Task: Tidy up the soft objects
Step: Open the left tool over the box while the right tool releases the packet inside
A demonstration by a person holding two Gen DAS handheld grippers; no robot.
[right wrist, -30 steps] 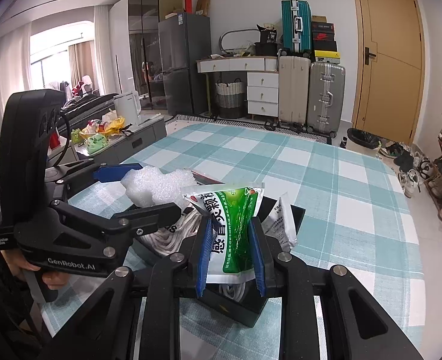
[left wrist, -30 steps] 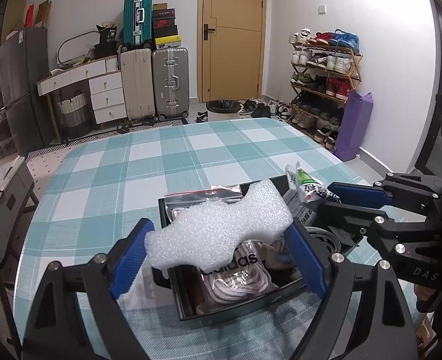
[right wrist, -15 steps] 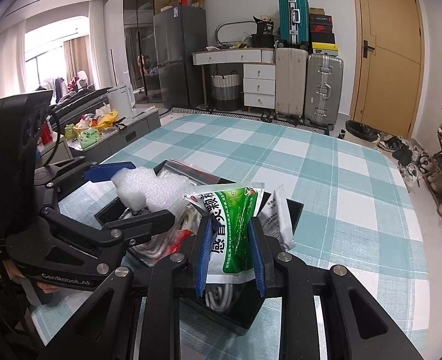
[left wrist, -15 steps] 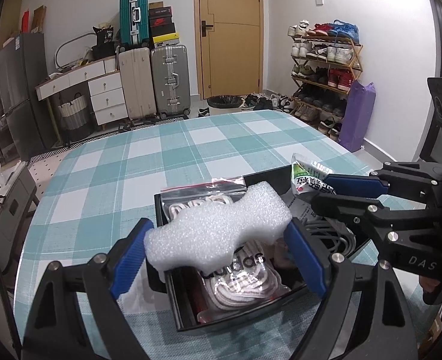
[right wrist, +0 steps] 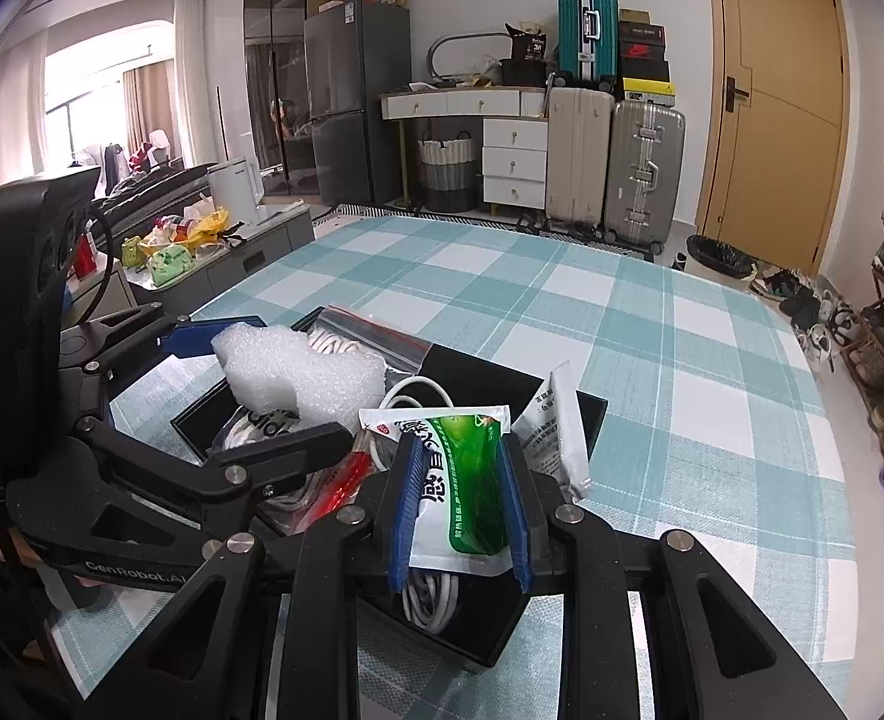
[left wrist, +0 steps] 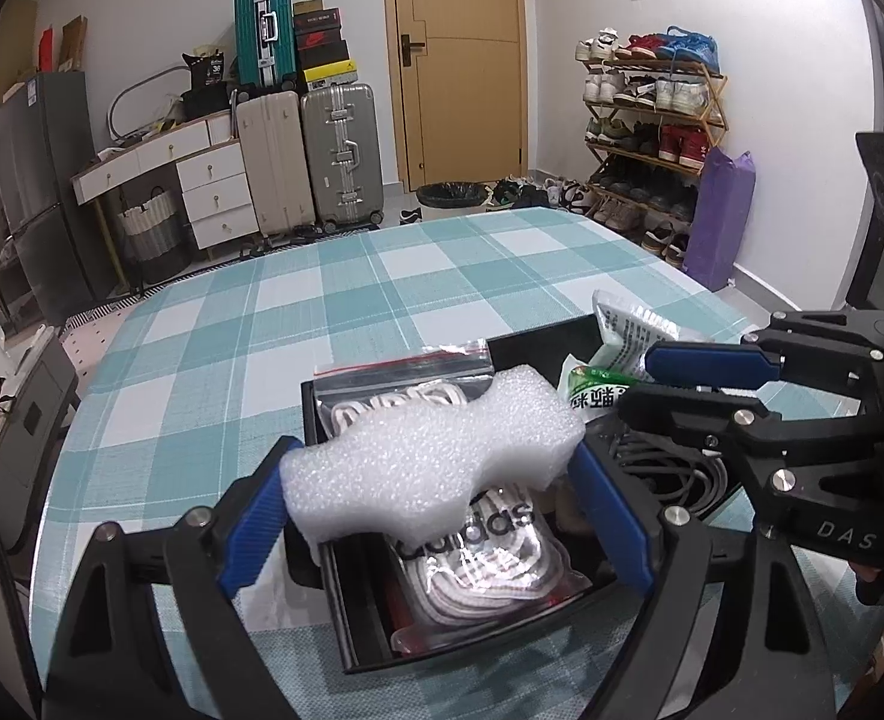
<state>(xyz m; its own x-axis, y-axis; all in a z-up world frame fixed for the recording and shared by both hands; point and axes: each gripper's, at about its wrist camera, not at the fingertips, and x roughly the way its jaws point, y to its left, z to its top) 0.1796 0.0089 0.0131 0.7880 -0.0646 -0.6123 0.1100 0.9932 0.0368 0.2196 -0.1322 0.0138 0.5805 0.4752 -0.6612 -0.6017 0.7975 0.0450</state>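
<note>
Both loads have sunk closer over the black box (left wrist: 321,420): left gripper (left wrist: 435,492) clamped on foam block (left wrist: 429,468), right gripper (right wrist: 460,504) clamped on green packet (right wrist: 472,480); release looks imminent.

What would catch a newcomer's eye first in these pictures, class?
The white foam block clamped in the left gripper, above the black box on the checked table. Beside it, the right gripper pinches a green sachet over the same box.

Teal-and-white checked tablecloth (left wrist: 213,360) covers table. Far wall: tan door (left wrist: 460,54), beige suitcase (left wrist: 273,162) beside silver suitcase (left wrist: 342,156) — teal suitcase (left wrist: 261,36) stacked above. Right: shoe rack (left wrist: 652,120), purple bag (left wrist: 718,216). Left: white drawer desk (right wrist: 514,162), dark fridge (right wrist: 351,102).
</note>
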